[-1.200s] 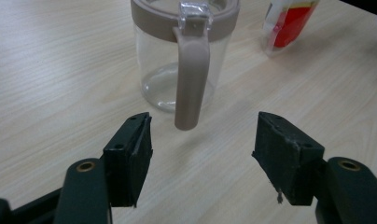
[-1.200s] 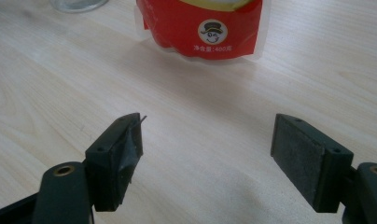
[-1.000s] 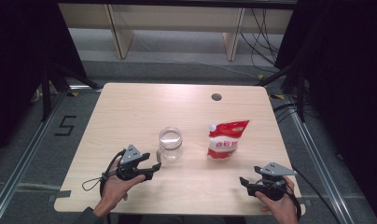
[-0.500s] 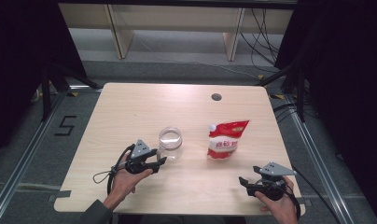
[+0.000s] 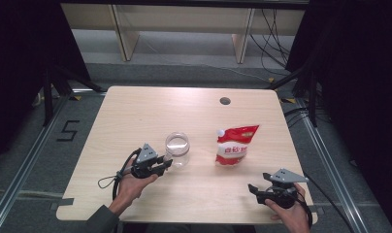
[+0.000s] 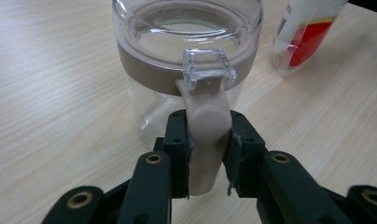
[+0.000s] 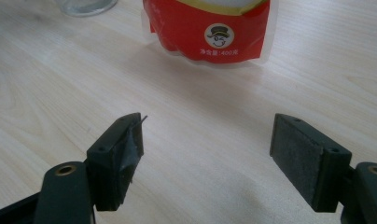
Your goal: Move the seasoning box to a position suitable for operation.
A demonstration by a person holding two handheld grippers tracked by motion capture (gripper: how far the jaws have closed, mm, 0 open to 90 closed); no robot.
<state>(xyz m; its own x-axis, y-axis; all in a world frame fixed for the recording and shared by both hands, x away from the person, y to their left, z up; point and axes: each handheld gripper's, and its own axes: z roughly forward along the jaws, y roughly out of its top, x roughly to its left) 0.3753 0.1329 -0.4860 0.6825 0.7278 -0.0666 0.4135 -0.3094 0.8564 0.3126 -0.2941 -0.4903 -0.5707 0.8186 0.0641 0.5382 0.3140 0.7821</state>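
A clear jar point(image 5: 177, 148) with a beige collar stands upright near the table's middle. In the left gripper view its beige handle point(image 6: 207, 121) hangs down the near side of the jar point(image 6: 186, 70). My left gripper point(image 5: 164, 164) point(image 6: 207, 140) has just been closing, and its pads now press on that handle from both sides. To the jar's right lies a red and white pouch point(image 5: 233, 148) point(image 7: 210, 28) with a white cap. My right gripper point(image 5: 254, 188) point(image 7: 207, 149) is held low at the front right, open, with bare wood between its jaws.
The wooden table point(image 5: 136, 111) has a round cable hole point(image 5: 225, 101) near its far edge. Part of the pouch point(image 6: 308, 32) shows behind the jar, and the jar's base point(image 7: 84, 5) shows at the top of the right gripper view. Shelf legs stand beyond the table.
My left gripper has moved right up to the jar and its jaws have closed on the handle. The right gripper, jar and pouch have stayed where they were.
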